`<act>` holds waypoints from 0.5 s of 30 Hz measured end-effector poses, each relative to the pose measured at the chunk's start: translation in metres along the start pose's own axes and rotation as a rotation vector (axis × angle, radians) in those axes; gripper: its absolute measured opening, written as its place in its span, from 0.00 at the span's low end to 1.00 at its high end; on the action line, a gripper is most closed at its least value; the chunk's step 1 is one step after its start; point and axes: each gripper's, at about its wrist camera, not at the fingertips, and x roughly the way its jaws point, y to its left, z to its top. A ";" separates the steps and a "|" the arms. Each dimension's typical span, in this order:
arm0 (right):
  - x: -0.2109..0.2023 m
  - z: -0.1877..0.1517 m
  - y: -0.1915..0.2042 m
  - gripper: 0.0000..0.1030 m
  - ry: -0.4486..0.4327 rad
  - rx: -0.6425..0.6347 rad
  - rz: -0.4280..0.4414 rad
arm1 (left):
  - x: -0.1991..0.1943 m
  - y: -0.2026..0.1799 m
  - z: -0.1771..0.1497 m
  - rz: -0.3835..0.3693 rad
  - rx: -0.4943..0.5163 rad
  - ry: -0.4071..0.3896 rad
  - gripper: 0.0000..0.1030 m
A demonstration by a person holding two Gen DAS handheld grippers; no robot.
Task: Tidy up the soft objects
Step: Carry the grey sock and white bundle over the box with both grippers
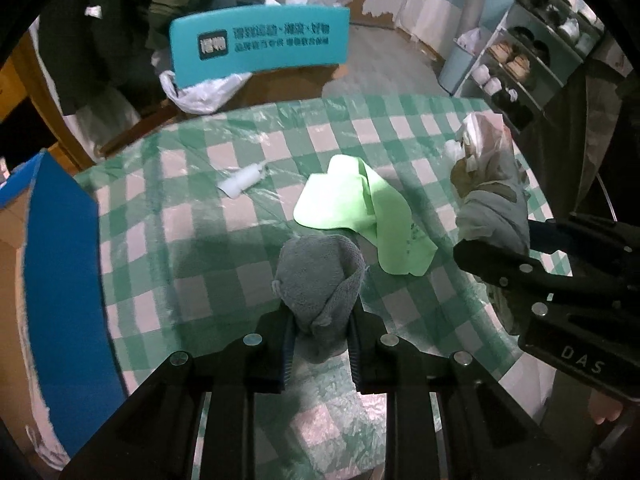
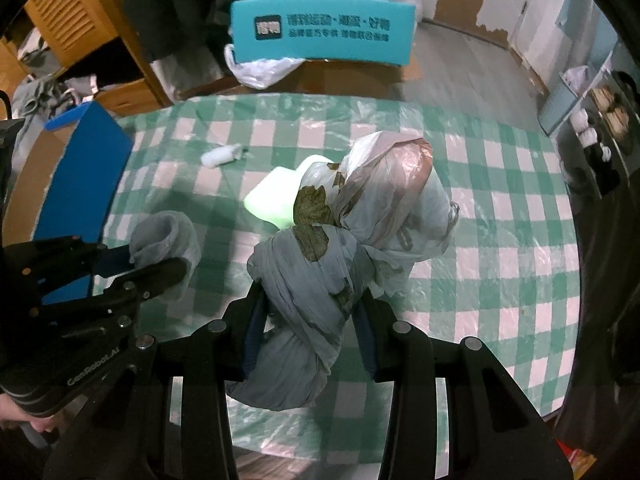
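My left gripper (image 1: 320, 328) is shut on a rolled grey towel (image 1: 318, 276) and holds it above the checked table; it shows at the left of the right wrist view (image 2: 160, 264). My right gripper (image 2: 310, 316) is shut on a knotted grey-and-brown bundle of plastic bags (image 2: 340, 240), lifted over the table; the bundle appears at the right of the left wrist view (image 1: 486, 184). A light green cloth (image 1: 356, 208) lies crumpled on the table between them, partly hidden behind the bundle in the right wrist view (image 2: 276, 196).
The table has a green-and-white checked cover (image 1: 200, 216). A small white bottle (image 1: 244, 180) lies on its far left. A blue-edged cardboard box (image 1: 60, 264) stands at the table's left. A teal chair back (image 1: 260, 46) is behind; shoe shelves (image 1: 532, 56) at right.
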 end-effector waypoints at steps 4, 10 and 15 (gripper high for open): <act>-0.013 0.002 0.011 0.38 -0.033 -0.023 0.023 | -0.018 0.003 -0.002 0.026 0.009 -0.039 0.22; -0.026 0.003 0.023 0.38 -0.058 -0.052 0.041 | -0.037 0.011 -0.008 0.027 -0.004 -0.060 0.22; -0.035 0.004 0.032 0.38 -0.075 -0.070 0.059 | -0.052 0.018 -0.014 0.031 -0.013 -0.077 0.22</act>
